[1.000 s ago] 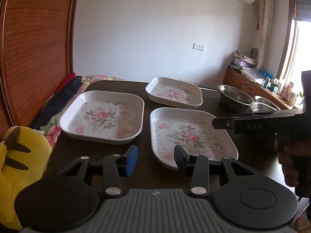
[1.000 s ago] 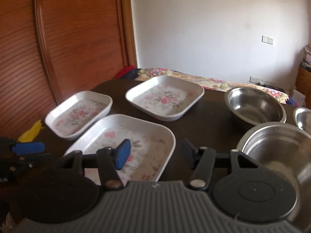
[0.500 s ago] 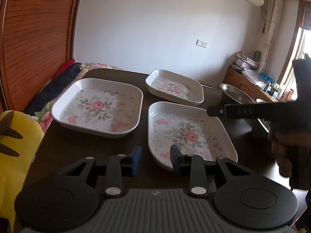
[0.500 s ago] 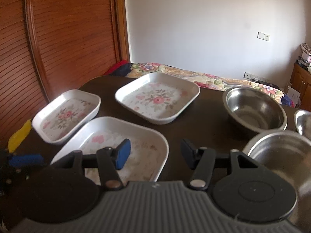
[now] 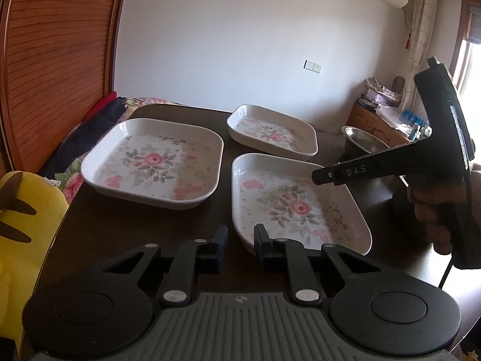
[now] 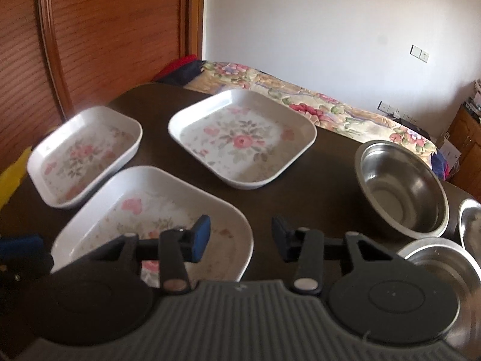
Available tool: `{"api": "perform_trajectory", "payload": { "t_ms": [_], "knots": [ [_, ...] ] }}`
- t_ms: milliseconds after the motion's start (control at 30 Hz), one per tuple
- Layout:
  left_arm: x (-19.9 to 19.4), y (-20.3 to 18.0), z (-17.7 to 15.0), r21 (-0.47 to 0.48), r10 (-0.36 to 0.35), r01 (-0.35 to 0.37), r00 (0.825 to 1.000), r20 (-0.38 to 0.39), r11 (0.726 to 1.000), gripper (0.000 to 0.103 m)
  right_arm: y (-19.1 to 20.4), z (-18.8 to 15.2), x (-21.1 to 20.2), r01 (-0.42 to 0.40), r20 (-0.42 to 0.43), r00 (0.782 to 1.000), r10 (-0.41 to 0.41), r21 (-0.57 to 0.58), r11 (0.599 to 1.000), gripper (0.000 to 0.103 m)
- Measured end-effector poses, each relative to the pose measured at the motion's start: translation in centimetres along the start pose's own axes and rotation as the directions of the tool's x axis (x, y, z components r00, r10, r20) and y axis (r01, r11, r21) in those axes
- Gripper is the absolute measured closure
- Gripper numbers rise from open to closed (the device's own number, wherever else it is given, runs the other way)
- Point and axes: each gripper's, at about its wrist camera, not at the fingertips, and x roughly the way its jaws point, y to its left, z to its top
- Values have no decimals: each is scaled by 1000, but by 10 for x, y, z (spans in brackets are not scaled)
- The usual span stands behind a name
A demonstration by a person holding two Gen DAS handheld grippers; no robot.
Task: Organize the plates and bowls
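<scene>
From where I sit, nothing looks organized yet: the three floral plates lie apart on the dark worktop (image 5: pixel 144 219), none stacked, and the steel bowls stand separately too. I take the near plate (image 5: pixel 296 207) as my landmark, the one closest to both tools. The left plate (image 5: pixel 153 165) sits just beside it on its left, not touching, and the far plate (image 5: pixel 272 132) lies just behind it, toward the wall. To the right of the near plate, in the right wrist view, I see the large steel bowl (image 6: pixel 399 188) well apart, a nearer steel bowl (image 6: pixel 439 258) partly hidden by my tool, and the rim of a third bowl (image 6: pixel 470 225) at the frame edge. My left hand-held gripper (image 5: pixel 239 239) hovers at the near plate's front corner with its jaws parted by a narrow gap, one finger over the rim, the other over bare worktop; it has hold of nothing. My right hand-held gripper (image 6: pixel 239 237) hangs above the near plate's right edge, jaws spread wide and empty. I judge the task is at its very start: a first grasp on the near plate seems in preparation, and all the stacking of plates and nesting of bowls remains to be done
</scene>
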Motion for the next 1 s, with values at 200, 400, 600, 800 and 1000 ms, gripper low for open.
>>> {"api": "perform_trajectory", "payload": {
  "t_ms": [200,400,600,800,1000],
  "knots": [
    [1,-3,-3,-4,1,-1,1000,-9,1000,57,9,-2,6,12,-31,999,-14,-69,998,81],
    [0,-5,-6,-2,21,-21,1000,11,1000,59,7,-5,6,-2,-35,999,0,-65,998,90],
    [-9,-3,-11,-14,26,-26,999,30,1000,62,7,-10,-1,-9,1,1000,9,-33,999,92],
    [-21,-6,-20,-34,4,-2,999,54,999,63,8,-18,-20,-19,69,997,21,-25,1000,92],
    [-34,-19,-26,-10,13,-12,996,85,1000,63,4,-26,-37,-27,104,994,29,-22,999,93]
  ]
}}
